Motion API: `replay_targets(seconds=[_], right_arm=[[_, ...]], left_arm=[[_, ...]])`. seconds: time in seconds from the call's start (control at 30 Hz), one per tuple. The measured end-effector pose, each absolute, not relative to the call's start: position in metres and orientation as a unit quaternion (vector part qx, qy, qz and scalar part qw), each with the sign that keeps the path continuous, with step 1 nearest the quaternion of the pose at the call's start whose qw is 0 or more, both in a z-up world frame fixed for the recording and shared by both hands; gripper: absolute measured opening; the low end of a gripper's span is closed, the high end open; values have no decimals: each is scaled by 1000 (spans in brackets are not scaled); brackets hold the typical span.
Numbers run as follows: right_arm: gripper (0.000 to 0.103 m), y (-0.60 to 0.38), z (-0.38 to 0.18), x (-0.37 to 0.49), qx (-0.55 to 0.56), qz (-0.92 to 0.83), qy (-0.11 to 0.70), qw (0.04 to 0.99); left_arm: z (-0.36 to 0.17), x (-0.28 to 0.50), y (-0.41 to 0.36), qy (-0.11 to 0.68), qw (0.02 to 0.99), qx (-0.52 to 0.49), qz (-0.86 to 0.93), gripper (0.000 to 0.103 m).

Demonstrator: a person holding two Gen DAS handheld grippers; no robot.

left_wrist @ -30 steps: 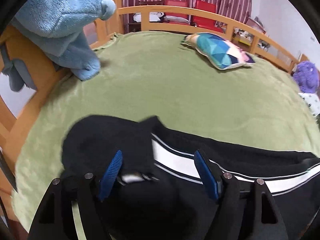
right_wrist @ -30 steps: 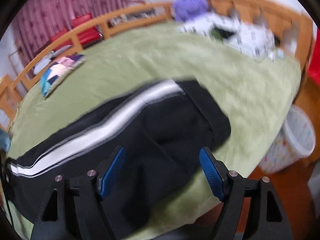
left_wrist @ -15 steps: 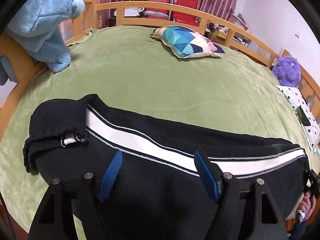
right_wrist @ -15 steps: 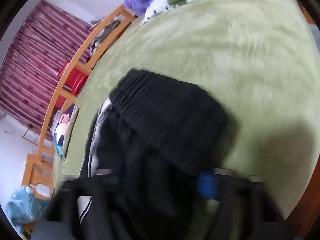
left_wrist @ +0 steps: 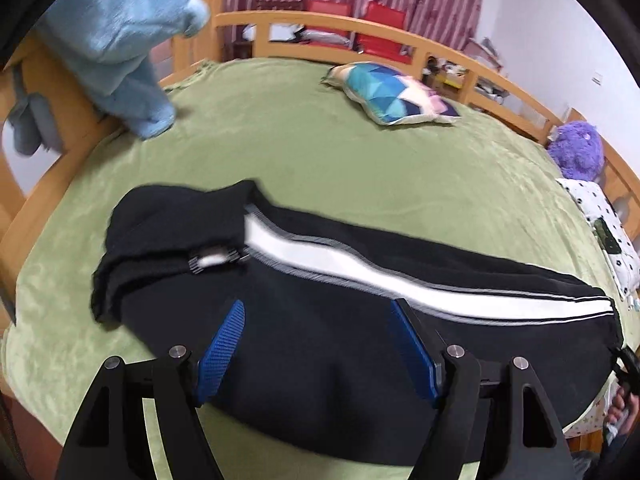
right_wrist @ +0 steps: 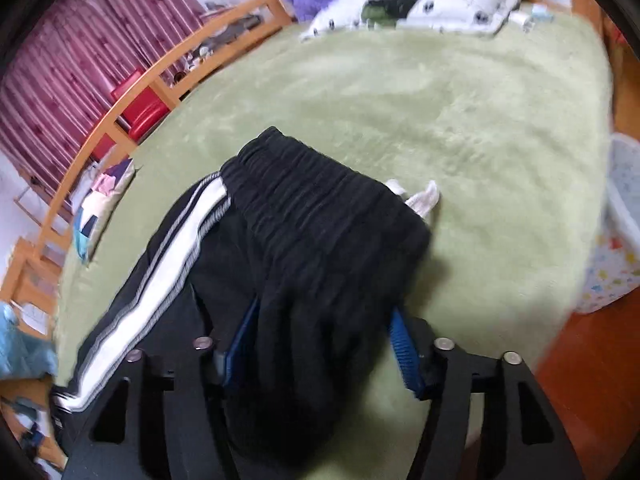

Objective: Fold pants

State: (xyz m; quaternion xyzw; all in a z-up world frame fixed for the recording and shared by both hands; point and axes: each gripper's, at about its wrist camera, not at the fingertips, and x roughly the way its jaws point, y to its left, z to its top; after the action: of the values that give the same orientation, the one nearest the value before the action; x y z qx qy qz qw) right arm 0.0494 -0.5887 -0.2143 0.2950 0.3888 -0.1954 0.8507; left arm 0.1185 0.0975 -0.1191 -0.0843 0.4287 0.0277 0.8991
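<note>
Black pants (left_wrist: 328,320) with a white side stripe (left_wrist: 360,268) lie stretched across the near edge of the green bed. My left gripper (left_wrist: 316,320) is open above the dark fabric near the leg-cuff end, holding nothing. In the right wrist view the elastic waistband (right_wrist: 320,204) lies ahead, with white drawstring ends (right_wrist: 420,200) beside it. My right gripper (right_wrist: 324,320) is open wide, with a bunched fold of the pants (right_wrist: 320,344) between its blue pads (right_wrist: 402,344). I cannot tell if the pads touch the cloth.
A green blanket (left_wrist: 320,152) covers the bed inside a wooden rail (left_wrist: 400,36). A blue plush throw (left_wrist: 120,40) hangs far left, a patterned pillow (left_wrist: 392,100) lies at the back, a purple toy (left_wrist: 576,152) and white bedding (right_wrist: 420,4) sit far right. A white bin (right_wrist: 624,224) stands on the floor.
The right gripper has drawn back and turned, so the waistband now lies farther ahead with the drawstrings showing. The left view shifted slightly; the pants' cuff end looks more bunched.
</note>
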Motion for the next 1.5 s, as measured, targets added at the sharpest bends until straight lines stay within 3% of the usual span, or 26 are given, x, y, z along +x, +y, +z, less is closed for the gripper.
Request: replay_targets(seconds=[0.13, 0.3, 0.43, 0.77, 0.83, 0.87, 0.9, 0.97, 1.27, 1.33, 1.4, 1.5], right_arm=[[63, -558, -179, 31, 203, -230, 391, 868], [63, -516, -125, 23, 165, -204, 369, 892], [70, -463, -90, 41, 144, -158, 334, 918], [70, -387, -98, 108, 182, -76, 330, 923], [70, -378, -98, 113, 167, -73, 334, 925], [70, -374, -98, 115, 157, -76, 335, 926], [70, -372, -98, 117, 151, -79, 335, 927], [70, -369, -99, 120, 145, -83, 343, 924], [68, -358, -97, 122, 151, -99, 355, 917], [68, -352, -95, 123, 149, -100, 356, 917], [68, -343, -93, 125, 140, -99, 357, 918], [68, -331, -90, 128, 124, -98, 358, 920]], left_arm=[[-129, 109, 132, 421, 901, -95, 43, 73], [-145, 108, 163, 425, 897, -105, 61, 73], [-151, 128, 165, 415, 903, -88, 60, 73], [-189, 207, 135, 417, 895, 53, 147, 73], [-195, 224, 136, 420, 888, 75, 173, 62], [-193, 231, 142, 419, 891, 62, 166, 41], [-187, 235, 150, 415, 897, 35, 148, 26], [-173, 241, 165, 396, 909, 0, 131, 21], [-117, 284, 226, 337, 925, -9, 177, 21], [-108, 285, 239, 341, 920, -8, 194, 24], [-105, 280, 252, 347, 923, -45, 164, 36], [-112, 267, 271, 366, 919, -89, 118, 38]])
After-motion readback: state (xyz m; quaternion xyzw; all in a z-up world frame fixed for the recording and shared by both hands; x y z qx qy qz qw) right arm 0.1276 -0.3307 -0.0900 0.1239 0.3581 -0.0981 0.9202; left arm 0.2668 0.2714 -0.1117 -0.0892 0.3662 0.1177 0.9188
